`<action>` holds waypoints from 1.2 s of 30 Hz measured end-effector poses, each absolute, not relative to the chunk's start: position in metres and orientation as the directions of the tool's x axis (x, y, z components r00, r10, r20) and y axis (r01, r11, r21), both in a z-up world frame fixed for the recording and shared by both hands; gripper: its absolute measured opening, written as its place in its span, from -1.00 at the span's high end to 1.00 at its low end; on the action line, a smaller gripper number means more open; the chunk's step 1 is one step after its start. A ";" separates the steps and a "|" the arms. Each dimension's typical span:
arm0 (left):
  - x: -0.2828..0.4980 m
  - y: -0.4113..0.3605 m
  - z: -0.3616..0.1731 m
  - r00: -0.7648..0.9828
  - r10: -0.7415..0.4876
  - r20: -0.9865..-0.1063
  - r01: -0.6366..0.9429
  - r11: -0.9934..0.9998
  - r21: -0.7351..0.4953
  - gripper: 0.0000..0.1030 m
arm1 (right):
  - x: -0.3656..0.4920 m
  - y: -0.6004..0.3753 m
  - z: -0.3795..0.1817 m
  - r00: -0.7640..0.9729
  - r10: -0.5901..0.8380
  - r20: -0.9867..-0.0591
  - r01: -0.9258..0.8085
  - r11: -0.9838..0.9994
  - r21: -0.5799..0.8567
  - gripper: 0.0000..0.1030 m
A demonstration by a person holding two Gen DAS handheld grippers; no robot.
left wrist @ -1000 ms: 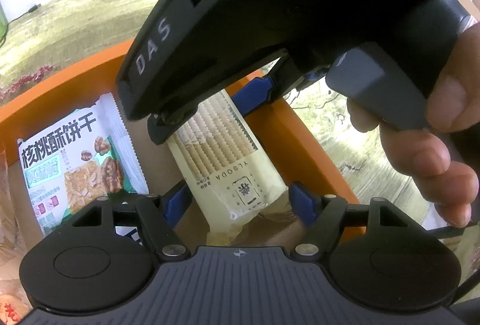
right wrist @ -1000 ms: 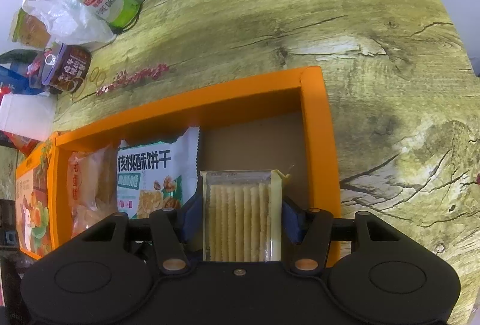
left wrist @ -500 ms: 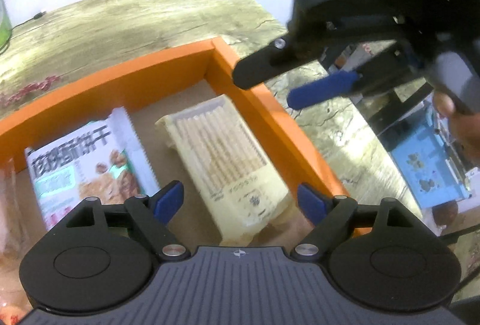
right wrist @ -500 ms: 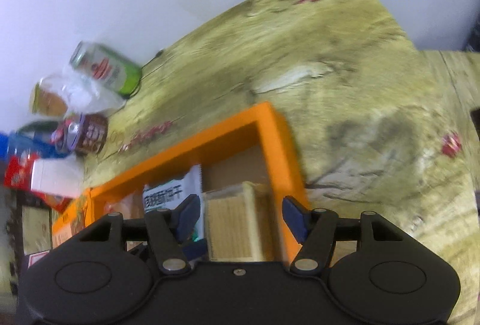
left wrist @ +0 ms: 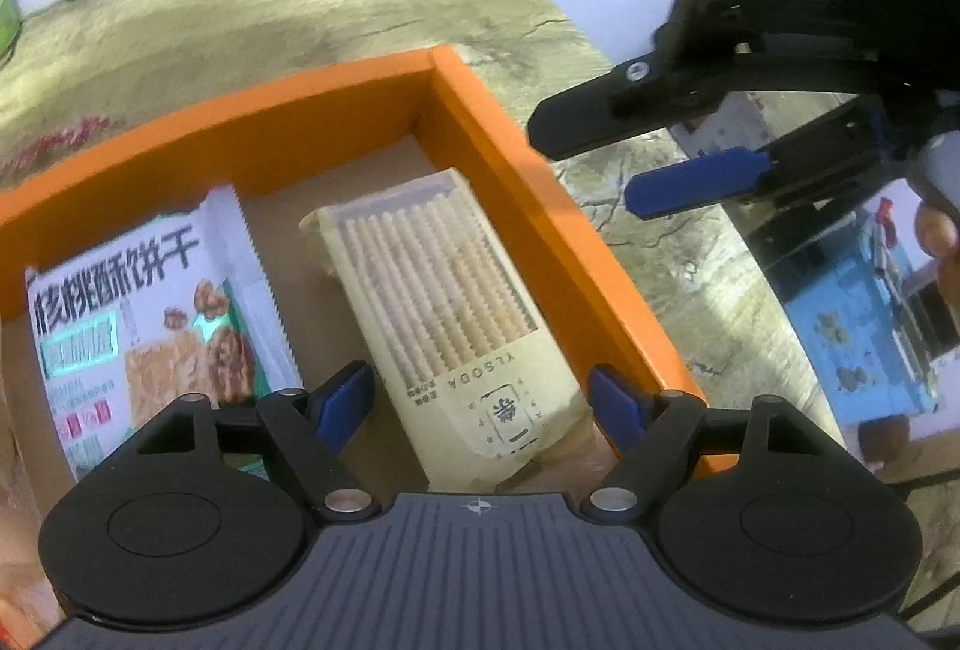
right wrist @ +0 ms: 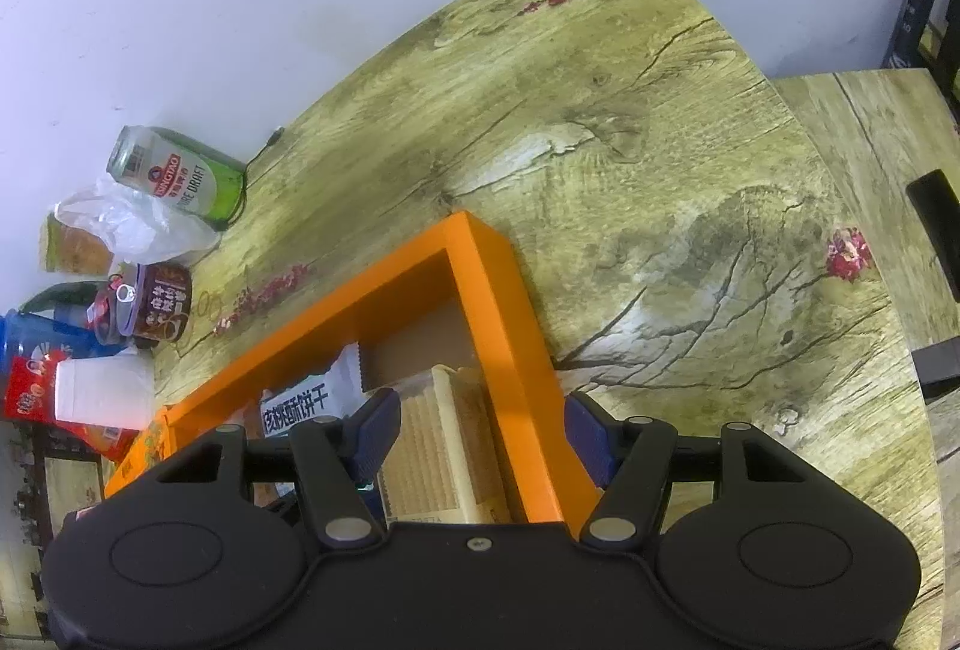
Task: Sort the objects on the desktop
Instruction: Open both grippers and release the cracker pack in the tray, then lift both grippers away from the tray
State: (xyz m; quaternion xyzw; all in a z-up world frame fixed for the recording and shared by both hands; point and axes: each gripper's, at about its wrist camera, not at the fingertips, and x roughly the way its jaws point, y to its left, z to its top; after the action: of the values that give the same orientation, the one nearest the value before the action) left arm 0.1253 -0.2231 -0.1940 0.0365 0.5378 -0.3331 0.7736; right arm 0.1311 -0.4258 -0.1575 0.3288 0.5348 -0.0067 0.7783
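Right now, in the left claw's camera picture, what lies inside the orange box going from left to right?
Walnut biscuit packet → cream cracker pack → the orange box's right wall. Beyond the wall, outside the box, hangs the right claw.

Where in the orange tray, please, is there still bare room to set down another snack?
Free: the brown floor of the tray at its far corner, beyond the cracker pack, and the narrow strip between that pack and the walnut biscuit bag. Crowded: the tray's left end, and the table's left edge around the can.
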 end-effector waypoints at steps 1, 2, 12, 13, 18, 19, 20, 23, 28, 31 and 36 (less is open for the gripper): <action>0.126 -0.222 -0.195 0.194 -0.476 -0.858 0.542 0.781 -0.311 -0.54 | 0.131 -0.425 -0.158 0.428 0.341 -0.837 0.361 0.784 0.504 -0.15; 0.126 -0.221 -0.197 0.187 -0.477 -0.859 0.528 0.786 -0.321 -0.54 | 0.132 -0.425 -0.158 0.427 0.341 -0.837 0.361 0.785 0.504 -0.15; 0.119 -0.221 -0.199 0.187 -0.494 -0.849 0.487 0.797 -0.357 -0.56 | 0.134 -0.425 -0.160 0.401 0.345 -0.848 0.357 0.794 0.492 -0.15; 0.118 -0.221 -0.199 0.188 -0.494 -0.849 0.486 0.798 -0.357 -0.56 | 0.134 -0.425 -0.160 0.401 0.345 -0.848 0.357 0.794 0.492 -0.15; 0.118 -0.222 -0.199 0.191 -0.489 -0.851 0.475 0.805 -0.355 -0.56 | 0.133 -0.426 -0.159 0.402 0.343 -0.849 0.355 0.796 0.490 -0.15; 0.117 -0.222 -0.198 0.192 -0.488 -0.852 0.474 0.806 -0.355 -0.56 | 0.133 -0.426 -0.159 0.403 0.343 -0.849 0.355 0.796 0.490 -0.15; 0.117 -0.222 -0.198 0.193 -0.487 -0.852 0.473 0.807 -0.354 -0.56 | 0.133 -0.427 -0.159 0.404 0.343 -0.848 0.355 0.796 0.491 -0.15; 0.115 -0.223 -0.198 0.194 -0.486 -0.852 0.472 0.808 -0.353 -0.56 | 0.133 -0.426 -0.159 0.403 0.344 -0.848 0.353 0.796 0.491 -0.15; 0.114 -0.223 -0.199 0.194 -0.487 -0.852 0.475 0.806 -0.353 -0.57 | 0.135 -0.424 -0.159 0.397 0.348 -0.849 0.348 0.799 0.491 -0.15; 0.113 -0.223 -0.200 0.192 -0.491 -0.850 0.474 0.805 -0.358 -0.60 | 0.136 -0.422 -0.160 0.395 0.349 -0.850 0.345 0.801 0.490 -0.15; 0.113 -0.217 -0.195 0.188 -0.499 -0.846 0.475 0.800 -0.366 -0.63 | 0.137 -0.418 -0.156 0.400 0.344 -0.850 0.331 0.810 0.484 -0.15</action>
State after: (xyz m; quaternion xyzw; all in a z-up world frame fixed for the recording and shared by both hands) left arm 0.1127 -0.2166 -0.1948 -0.0109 0.5534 -0.3159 0.7707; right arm 0.1373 -0.4181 -0.1565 0.3083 0.5477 0.0041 0.7778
